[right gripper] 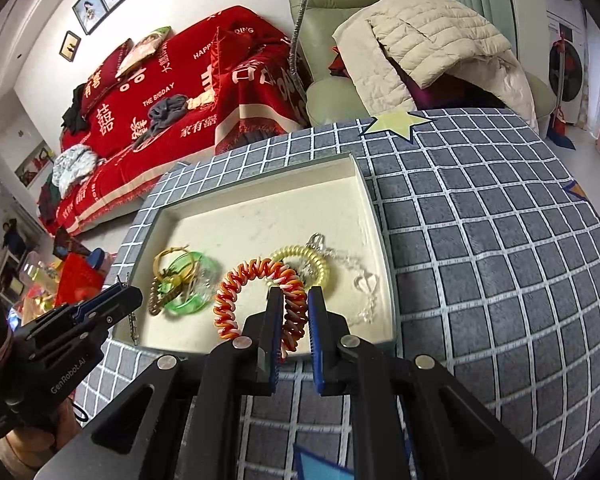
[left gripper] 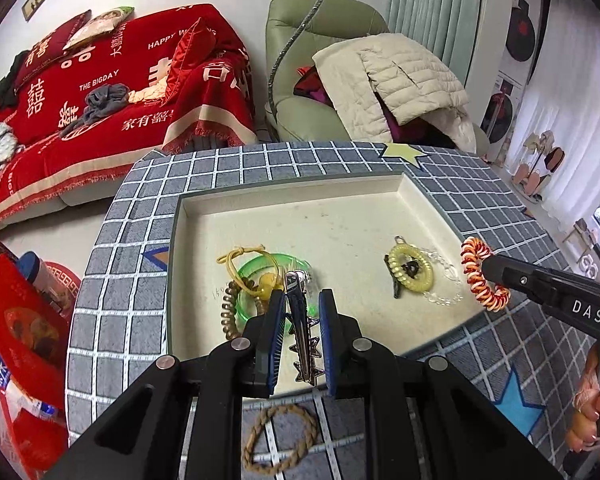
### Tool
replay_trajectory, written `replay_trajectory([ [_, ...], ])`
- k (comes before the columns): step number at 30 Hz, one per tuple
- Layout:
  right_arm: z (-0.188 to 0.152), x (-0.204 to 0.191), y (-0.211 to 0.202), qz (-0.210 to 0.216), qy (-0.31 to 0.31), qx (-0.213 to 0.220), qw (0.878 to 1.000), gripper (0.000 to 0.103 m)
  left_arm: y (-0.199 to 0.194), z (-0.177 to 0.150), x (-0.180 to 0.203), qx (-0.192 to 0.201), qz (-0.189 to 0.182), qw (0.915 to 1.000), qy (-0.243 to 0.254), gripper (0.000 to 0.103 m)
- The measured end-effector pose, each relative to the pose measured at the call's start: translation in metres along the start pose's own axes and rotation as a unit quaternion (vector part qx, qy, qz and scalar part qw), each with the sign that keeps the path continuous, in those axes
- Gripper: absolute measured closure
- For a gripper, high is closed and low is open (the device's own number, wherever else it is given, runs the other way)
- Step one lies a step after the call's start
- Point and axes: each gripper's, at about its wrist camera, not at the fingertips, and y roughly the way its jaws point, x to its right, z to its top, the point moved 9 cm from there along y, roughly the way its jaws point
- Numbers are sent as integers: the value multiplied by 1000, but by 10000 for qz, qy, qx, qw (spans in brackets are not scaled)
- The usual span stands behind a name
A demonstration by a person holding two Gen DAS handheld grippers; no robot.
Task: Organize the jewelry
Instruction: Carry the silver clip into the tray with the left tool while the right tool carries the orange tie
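A cream tray (left gripper: 300, 208) sits on the grey checked cloth. My left gripper (left gripper: 302, 300) is open around a dark spiked hair clip (left gripper: 300, 320) lying at the tray's near edge; the jaws stand apart from it. A green bangle (left gripper: 260, 268), yellow cord and brown bead bracelet (left gripper: 228, 312) lie behind it. My right gripper (right gripper: 294, 300) is shut on an orange-and-white spiral hair tie (right gripper: 240, 296), held over the tray's near right; it also shows in the left wrist view (left gripper: 480, 272). A yellow spiral tie (left gripper: 410, 274) and clear bead chain (left gripper: 448, 276) lie in the tray.
A brown braided ring (left gripper: 280, 440) lies on the cloth in front of the tray. The tray's rim (right gripper: 384, 240) stands up around the jewelry. A red-covered sofa (left gripper: 100, 100) and a green armchair (left gripper: 324, 40) stand behind the table.
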Motion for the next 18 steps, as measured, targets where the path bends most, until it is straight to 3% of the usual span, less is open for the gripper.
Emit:
replay_trajectory([
  [18,17,17,44,-291,2,-51,9996,90,50,12,13,-192,189,9993,269,65],
])
